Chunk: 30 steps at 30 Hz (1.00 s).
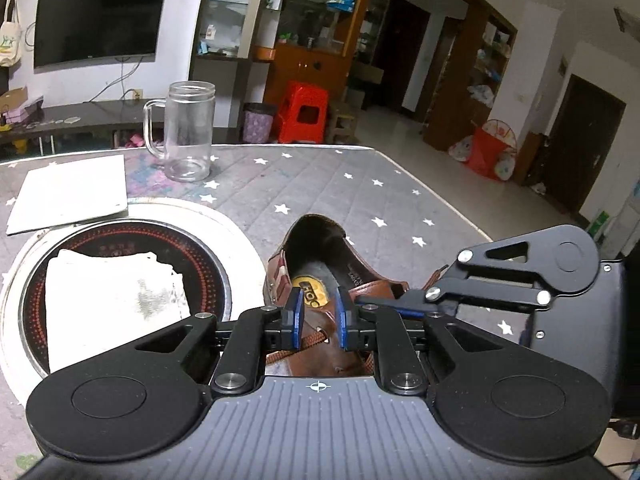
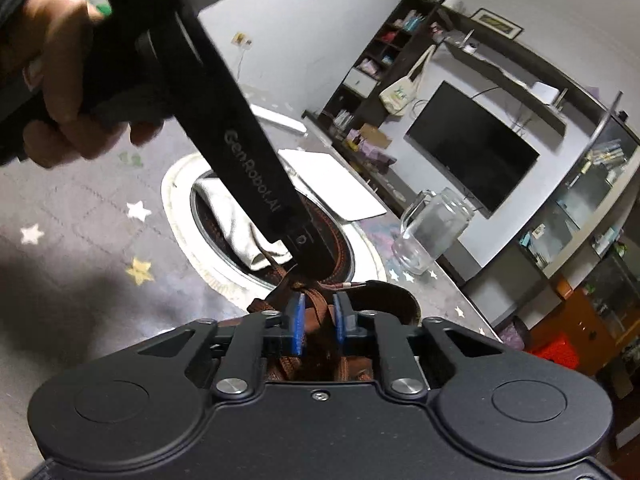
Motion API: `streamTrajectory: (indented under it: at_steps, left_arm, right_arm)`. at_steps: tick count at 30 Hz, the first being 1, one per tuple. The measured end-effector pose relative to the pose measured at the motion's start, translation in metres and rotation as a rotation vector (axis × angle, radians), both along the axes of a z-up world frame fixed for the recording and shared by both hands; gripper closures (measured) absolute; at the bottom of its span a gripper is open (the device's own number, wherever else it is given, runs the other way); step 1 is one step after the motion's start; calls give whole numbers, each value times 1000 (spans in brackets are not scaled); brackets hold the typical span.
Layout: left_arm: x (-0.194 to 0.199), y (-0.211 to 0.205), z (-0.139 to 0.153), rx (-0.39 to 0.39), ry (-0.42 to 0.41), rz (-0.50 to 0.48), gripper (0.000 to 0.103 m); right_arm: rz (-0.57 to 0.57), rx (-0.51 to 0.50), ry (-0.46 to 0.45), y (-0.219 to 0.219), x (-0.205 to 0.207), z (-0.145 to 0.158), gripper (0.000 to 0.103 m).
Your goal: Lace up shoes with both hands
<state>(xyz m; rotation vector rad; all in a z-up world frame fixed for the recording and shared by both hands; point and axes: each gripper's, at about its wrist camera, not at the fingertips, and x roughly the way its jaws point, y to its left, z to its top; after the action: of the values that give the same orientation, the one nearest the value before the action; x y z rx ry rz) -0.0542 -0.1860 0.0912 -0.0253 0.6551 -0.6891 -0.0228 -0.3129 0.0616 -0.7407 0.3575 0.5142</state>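
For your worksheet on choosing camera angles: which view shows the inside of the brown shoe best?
The left wrist view: the brown shoe faces the camera, its opening and yellow insole label plain. The right wrist view shows only its laces and a bit of rim.

A glass mug (image 1: pixel 188 130) stands upright ahead and to the left of the left gripper, on the star-print table cover (image 1: pixel 320 184). A white sheet of paper (image 1: pixel 70 192) lies flat, left of the mug. Nearer, to the gripper's left, a crumpled white cloth (image 1: pixel 114 300) rests on a round cooktop (image 1: pixel 132 236). A television (image 1: pixel 96 20) hangs on the far wall; a red stool (image 1: pixel 302 112) stands on the floor beyond the table.
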Motion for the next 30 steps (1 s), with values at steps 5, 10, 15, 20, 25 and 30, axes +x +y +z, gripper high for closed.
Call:
streamTrajectory:
  at_steps: [5,10,15,20,25,30]
  left_arm:
    - [-2,0,2,3,-3,1,83]
    - [-6,-7,4,41,-31,-10,83]
    - [-11,-15,7,84,-77,-37,83]
    - [-28,-26,13,170,-179,-106,83]
    - [-41,-42,10,266,-249,-219,83]
    - [-40,-60,0,394,-309,-330,83]
  right_arm:
    - [-12,-31,-61,0,-10,-2,100]
    - [-70,-67,-197,-14,-33,8,101]
    - [-172,-70,-304,-38,-48,23,101]
    - [-264,-30,-326,-61,-58,31,100]
    - [-236,-17,-244,-62,-61,14,95]
    - [-199,-16,-194,-43,-65,-3,69]
